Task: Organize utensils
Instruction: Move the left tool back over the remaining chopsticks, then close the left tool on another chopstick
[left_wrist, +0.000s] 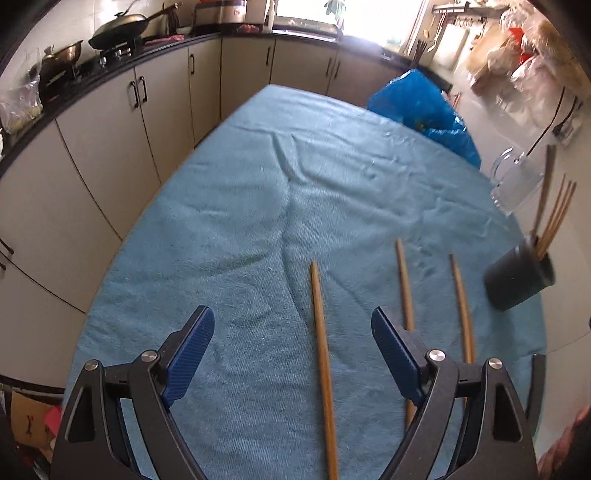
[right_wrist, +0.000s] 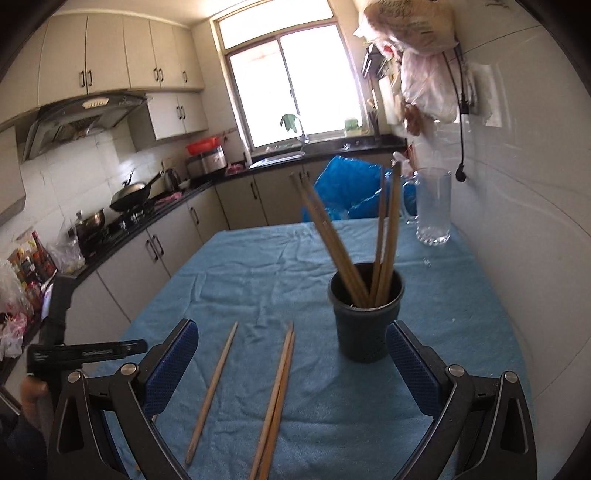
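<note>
Three loose wooden chopsticks (left_wrist: 324, 369) could roll away; both the left gripper (left_wrist: 293, 350) and right gripper (right_wrist: 291, 365) gape empty near the tippable dark cup (right_wrist: 365, 314).

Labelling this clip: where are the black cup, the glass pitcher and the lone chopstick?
black cup (right_wrist: 364, 332): right wrist view, front wall.
glass pitcher (right_wrist: 434, 206): right wrist view, body.
lone chopstick (right_wrist: 212, 391): right wrist view, mid-shaft.

We see desk (right_wrist: 229, 258) under wrinkled blue towel (left_wrist: 229, 206). Three loose chopsticks (right_wrist: 212, 391) lie flat ahead of right gripper (right_wrist: 291, 363), left of its centre. Dark cup (right_wrist: 364, 325) stands just ahead, near right finger. Glass pitcher (right_wrist: 433, 206) farther back, right.
</note>
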